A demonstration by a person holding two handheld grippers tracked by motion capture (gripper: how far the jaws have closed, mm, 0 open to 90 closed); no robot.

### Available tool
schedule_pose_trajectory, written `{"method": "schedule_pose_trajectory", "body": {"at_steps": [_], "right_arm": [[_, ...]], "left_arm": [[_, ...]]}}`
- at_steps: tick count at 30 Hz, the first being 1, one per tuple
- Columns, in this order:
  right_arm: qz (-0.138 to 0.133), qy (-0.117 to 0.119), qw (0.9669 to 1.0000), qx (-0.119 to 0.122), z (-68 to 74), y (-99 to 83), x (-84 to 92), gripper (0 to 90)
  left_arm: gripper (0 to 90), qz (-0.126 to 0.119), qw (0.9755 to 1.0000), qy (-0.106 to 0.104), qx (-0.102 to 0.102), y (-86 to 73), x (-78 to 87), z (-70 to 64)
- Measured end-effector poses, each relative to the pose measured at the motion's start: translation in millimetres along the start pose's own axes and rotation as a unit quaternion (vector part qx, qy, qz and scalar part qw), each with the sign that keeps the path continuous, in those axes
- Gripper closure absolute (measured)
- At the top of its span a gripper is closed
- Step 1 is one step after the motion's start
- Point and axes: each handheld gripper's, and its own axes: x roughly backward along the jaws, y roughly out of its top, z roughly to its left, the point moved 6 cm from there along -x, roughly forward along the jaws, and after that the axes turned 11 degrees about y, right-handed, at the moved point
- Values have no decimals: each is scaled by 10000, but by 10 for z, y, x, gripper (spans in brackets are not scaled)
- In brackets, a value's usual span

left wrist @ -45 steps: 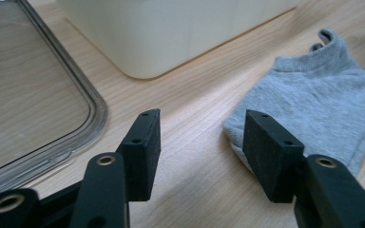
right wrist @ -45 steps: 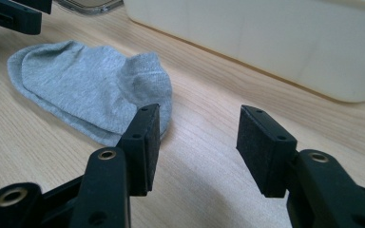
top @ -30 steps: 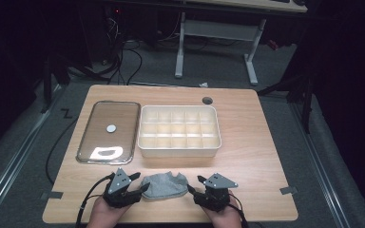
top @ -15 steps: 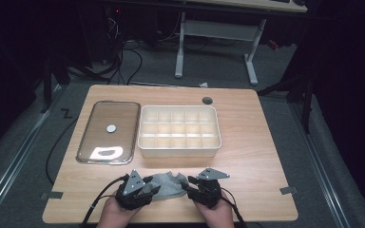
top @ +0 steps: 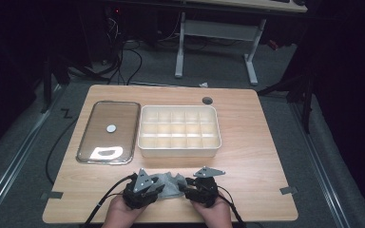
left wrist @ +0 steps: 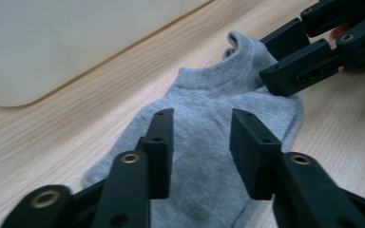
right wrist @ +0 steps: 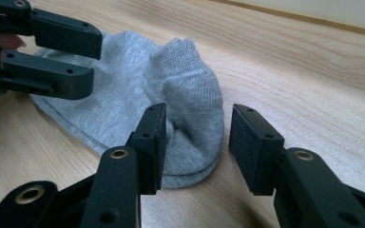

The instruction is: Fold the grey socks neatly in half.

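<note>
A grey sock (top: 170, 185) lies crumpled on the wooden table near its front edge, between my two grippers. My left gripper (top: 159, 188) reaches over the sock's left part; in the left gripper view its jaws (left wrist: 202, 147) stand apart above the flat cloth (left wrist: 204, 99) and have just been closing, with no pad pressing. My right gripper (top: 186, 186) straddles the sock's bunched right end (right wrist: 190, 90). Its jaws (right wrist: 195, 142) have just been opening, with a gap at the right pad. Each gripper's jaws also appear in the other's view (left wrist: 290, 61) (right wrist: 52, 52).
A white box (top: 179, 151) with several compartments stands behind the sock at mid-table. A shiny flat lid (top: 108, 132) lies to its left. A round cable hole (top: 207, 100) sits near the far edge. Both hands rest at the table's front edge.
Both grippers have slid inward toward each other over the sock, and the sock has bunched up between them. Both pairs of jaws stand narrower than a second ago.
</note>
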Motion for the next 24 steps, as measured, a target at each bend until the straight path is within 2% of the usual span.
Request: {"method": "schedule_pose_trajectory", "body": {"at_steps": [3, 5, 10, 12, 14, 16, 19, 24], "right_arm": [[17, 12, 10000, 19, 9, -12, 2, 616], [14, 26, 9999, 128, 21, -19, -8, 656], [3, 22, 9997, 257, 30, -27, -19, 683], [-21, 31, 9997, 234, 33, -32, -19, 697], [-15, 41, 9997, 223, 36, -34, -21, 716], [-7, 61, 9998, 197, 37, -34, -22, 742], [-8, 67, 9998, 177, 34, -37, -21, 763], [17, 150, 9998, 88, 52, -38, -7, 832]], "left_arm": [[675, -35, 10000, -26, 8, 22, -14, -34], [680, -20, 10000, 26, -22, 26, -36, -48], [689, 7, 9997, -170, 151, 75, -70, -108], [702, 9, 9996, -205, 184, 105, -88, -133], [707, 104, 9997, -156, 123, 98, -130, -152], [721, 311, 9995, -71, 25, 40, -192, -161], [749, 225, 9997, -4, 61, 13, -201, -161], [766, 133, 9999, 73, -24, -2, -198, -170]]}}
